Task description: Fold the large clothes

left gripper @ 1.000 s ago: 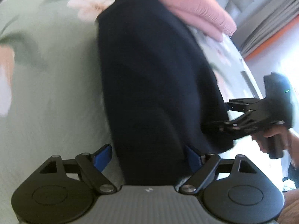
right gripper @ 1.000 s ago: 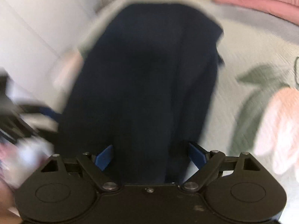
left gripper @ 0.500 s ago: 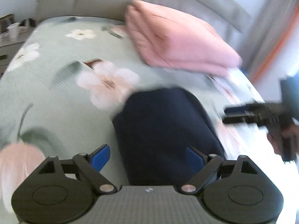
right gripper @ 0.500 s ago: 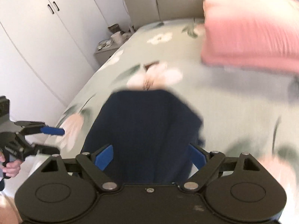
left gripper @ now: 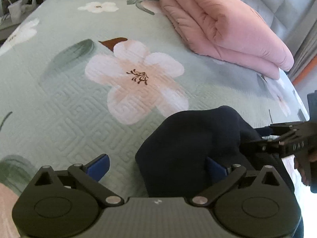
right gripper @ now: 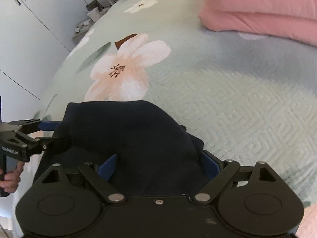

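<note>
A dark navy garment lies bunched at the near edge of the bed, over the floral green quilt. My left gripper is open; the cloth's left edge sits between its blue pads, against the right one. My right gripper is open, and the same garment fills the gap between its pads. In the left wrist view the right gripper reaches into the cloth from the right. In the right wrist view the left gripper meets the cloth from the left.
A folded pink duvet lies at the head of the bed, also in the right wrist view. A nightstand with a cup stands at the far left. White wardrobe doors run along the left side.
The garment was stretched long away from me a second ago. Now it is a short bunched heap near the bed's edge, and both grippers have come back with it.
</note>
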`<control>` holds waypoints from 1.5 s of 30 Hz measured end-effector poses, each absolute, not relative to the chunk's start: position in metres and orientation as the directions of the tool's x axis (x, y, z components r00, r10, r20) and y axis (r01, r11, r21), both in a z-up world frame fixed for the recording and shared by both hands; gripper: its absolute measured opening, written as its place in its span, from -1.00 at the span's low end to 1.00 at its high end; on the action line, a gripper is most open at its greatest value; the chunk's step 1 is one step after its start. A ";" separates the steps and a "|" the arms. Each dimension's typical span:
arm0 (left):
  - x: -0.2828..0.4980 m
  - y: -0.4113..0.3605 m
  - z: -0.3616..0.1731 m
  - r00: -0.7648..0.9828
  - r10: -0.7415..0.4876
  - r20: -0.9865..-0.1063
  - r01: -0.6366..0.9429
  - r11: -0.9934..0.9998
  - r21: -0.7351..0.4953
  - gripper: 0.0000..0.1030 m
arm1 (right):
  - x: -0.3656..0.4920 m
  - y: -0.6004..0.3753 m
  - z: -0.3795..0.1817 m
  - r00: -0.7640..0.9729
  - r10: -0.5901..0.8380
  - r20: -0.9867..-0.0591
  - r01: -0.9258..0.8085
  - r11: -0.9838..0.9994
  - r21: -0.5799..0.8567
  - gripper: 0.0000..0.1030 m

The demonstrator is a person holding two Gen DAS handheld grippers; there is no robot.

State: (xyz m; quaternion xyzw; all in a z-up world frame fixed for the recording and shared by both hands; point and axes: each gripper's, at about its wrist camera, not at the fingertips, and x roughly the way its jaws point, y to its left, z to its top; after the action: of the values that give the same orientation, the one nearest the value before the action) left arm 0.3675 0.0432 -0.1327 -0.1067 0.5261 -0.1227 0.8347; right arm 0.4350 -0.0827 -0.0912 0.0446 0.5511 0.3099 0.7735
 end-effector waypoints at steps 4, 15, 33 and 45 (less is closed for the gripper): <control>0.350 0.046 -0.112 0.459 -0.253 -0.852 0.082 0.967 -0.242 1.00 | 0.421 -0.115 -0.076 0.241 0.511 -0.825 -0.361 0.836 0.413 1.00; 0.244 0.041 -0.033 0.487 0.007 -0.873 0.024 0.999 0.022 0.92 | 0.315 -0.177 0.043 0.432 0.497 -0.752 -0.413 0.851 0.325 0.99; 0.137 -0.004 -0.030 0.366 -0.033 -0.930 0.027 0.999 -0.025 0.92 | 0.155 -0.120 0.039 0.355 0.320 -0.878 -0.529 0.843 0.094 0.99; 0.123 -0.041 -0.028 0.365 -0.083 -0.927 0.174 0.985 -0.019 0.91 | 0.144 -0.112 0.020 0.290 0.270 -0.918 -0.560 0.826 0.066 0.99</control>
State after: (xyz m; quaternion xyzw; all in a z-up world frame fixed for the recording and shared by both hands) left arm 0.1228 -0.0406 -0.0276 0.0409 0.5581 -0.0779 0.8251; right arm 0.1441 -0.1122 0.0196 -0.1352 0.5350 0.2621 0.7917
